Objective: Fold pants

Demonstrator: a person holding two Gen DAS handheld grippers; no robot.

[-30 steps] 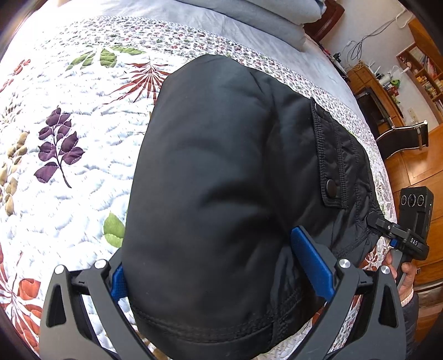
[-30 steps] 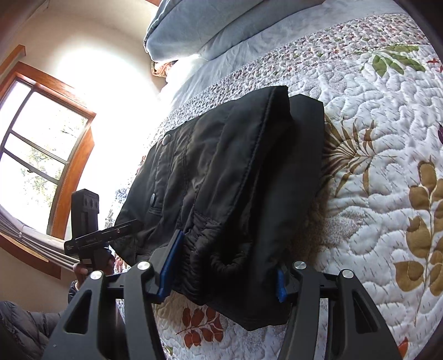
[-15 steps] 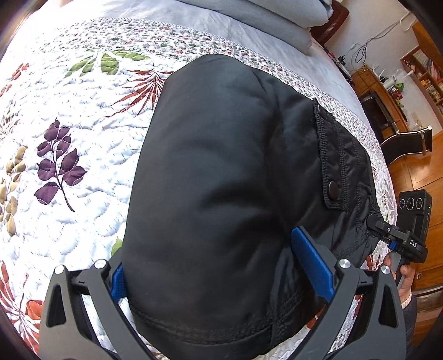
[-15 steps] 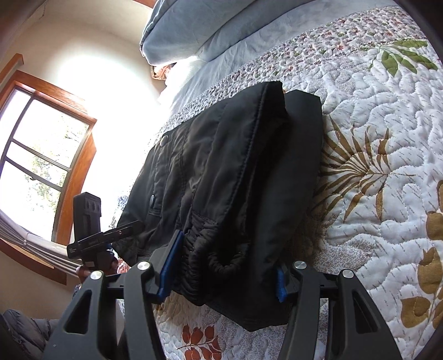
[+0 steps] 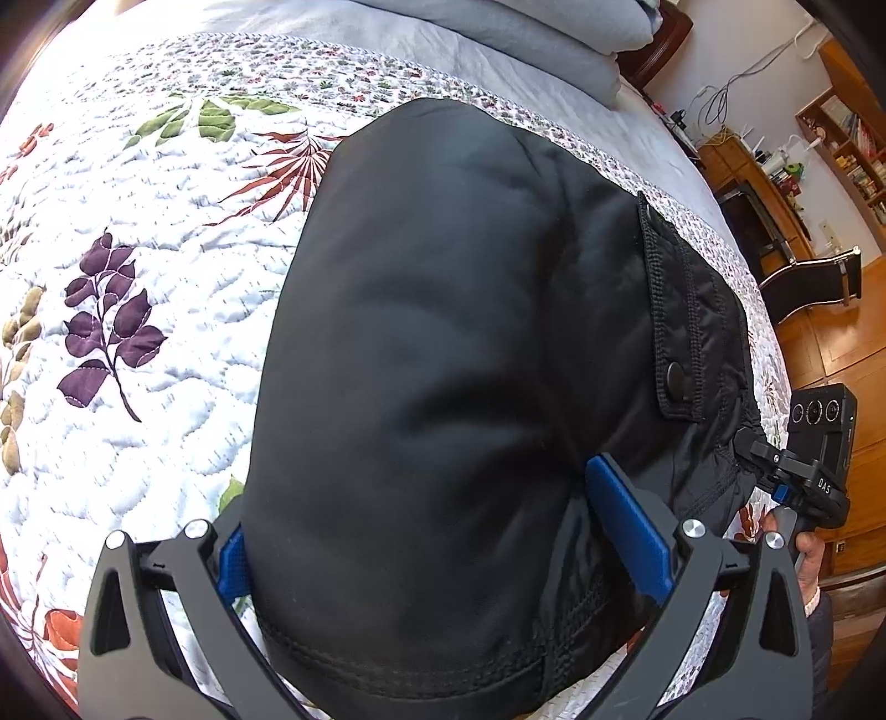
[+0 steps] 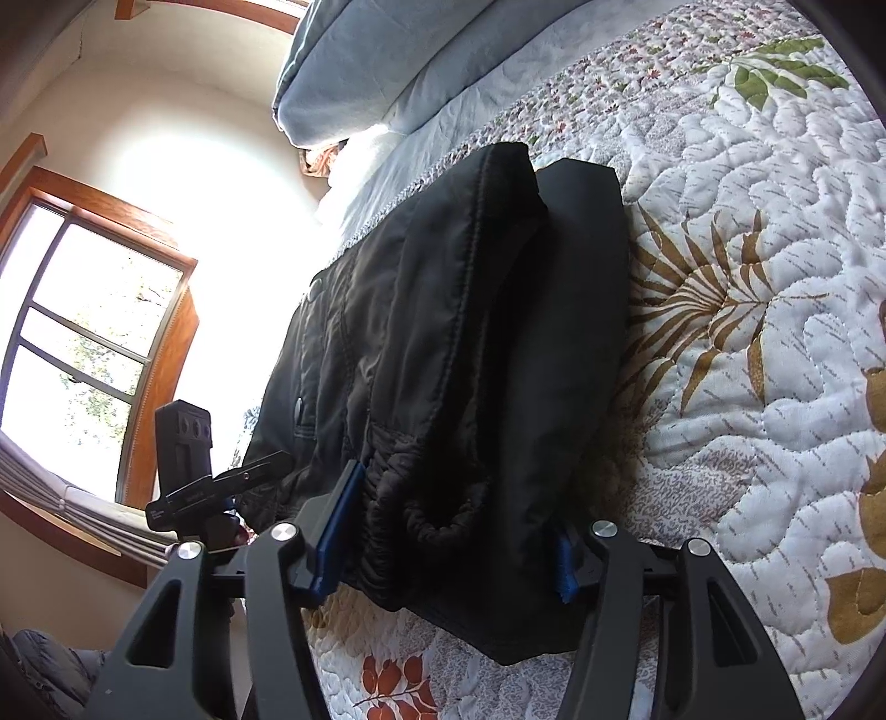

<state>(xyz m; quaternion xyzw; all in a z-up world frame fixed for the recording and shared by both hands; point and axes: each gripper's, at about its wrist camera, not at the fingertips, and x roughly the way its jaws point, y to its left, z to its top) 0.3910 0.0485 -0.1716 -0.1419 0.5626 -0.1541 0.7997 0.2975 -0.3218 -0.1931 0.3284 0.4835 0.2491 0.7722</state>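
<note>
Black padded pants (image 5: 443, 360) lie folded into a thick bundle on the leaf-print quilt (image 5: 138, 277). A snap pocket flap (image 5: 673, 343) faces up on the right side. My left gripper (image 5: 426, 531) is shut on the near hem end, its blue pads pressed into both sides of the bundle. In the right wrist view, the pants (image 6: 470, 360) show their stacked layers and gathered waistband (image 6: 421, 498). My right gripper (image 6: 451, 543) is shut on that end, one pad on the waistband and the other half hidden behind the fabric.
Grey-blue pillows (image 5: 526, 44) sit at the head of the bed. Wooden shelves and a desk (image 5: 775, 183) with a black chair (image 5: 814, 282) stand beyond the right bed edge. A bright window (image 6: 83, 332) lies past the other edge. Open quilt (image 6: 775, 277) spreads beside the pants.
Both grippers keep their hold on the pants. The right wrist view has rolled slightly, and the quilt pattern has slid a little in the left wrist view.
</note>
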